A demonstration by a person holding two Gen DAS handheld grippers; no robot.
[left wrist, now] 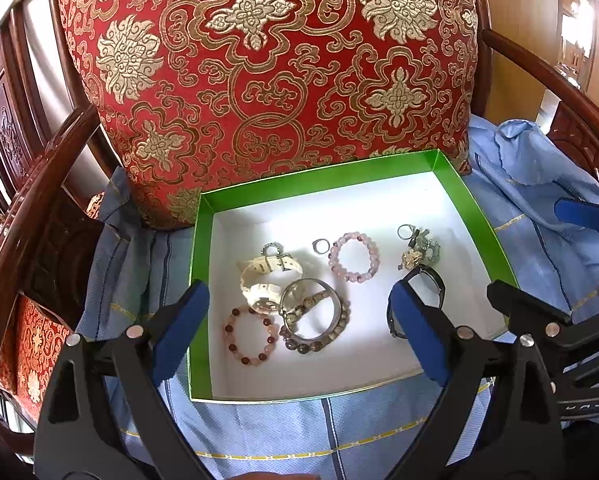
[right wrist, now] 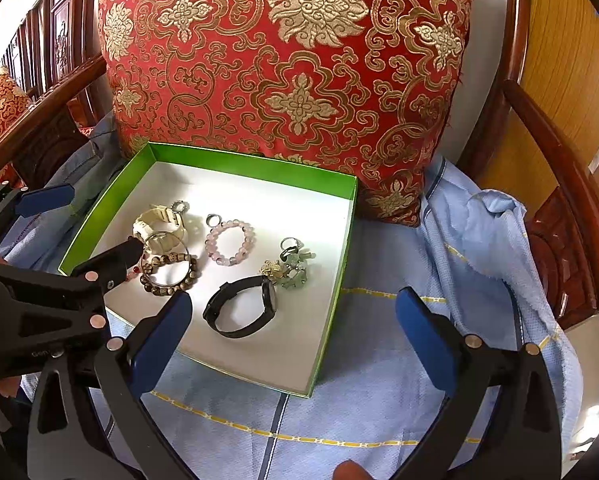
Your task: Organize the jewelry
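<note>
Left wrist view: looking down into a green box (left wrist: 477, 216) with a white floor, sitting on a blue cloth (left wrist: 339, 432) over a chair seat, in front of a red cushion (left wrist: 259, 60). Left gripper (left wrist: 299, 332) hovering over the near part of the box, jaws standing wide apart, holding nothing. Lying inside, all on one floor without compartments: a white watch (left wrist: 265, 276), a red bead bracelet (left wrist: 251, 334), a metal bangle (left wrist: 309, 308) overlapping a brown bead bracelet (left wrist: 331, 332), a small ring (left wrist: 320, 246), a pink bead bracelet (left wrist: 354, 255), a cluster of charms (left wrist: 419, 252) and a black watch (left wrist: 429, 288) partly hidden behind the right finger.

Right wrist view: right gripper (right wrist: 295, 332) also standing fully open and empty, hanging over the near edge of the box and the cloth beside it. Seeing the black watch (right wrist: 241, 306) just beyond its left finger, apart from the charms (right wrist: 291, 270). Left gripper's finger covering part of the bangle pile.

Judging the jewelry already gathered in the box, with the pieces partly tangled on the left. For doing this step well: picking one free piece first, such as the black watch or the pink bracelet; closing on a strap or a bead row, not on the pile; lifting slowly to avoid dragging neighbours.
</note>
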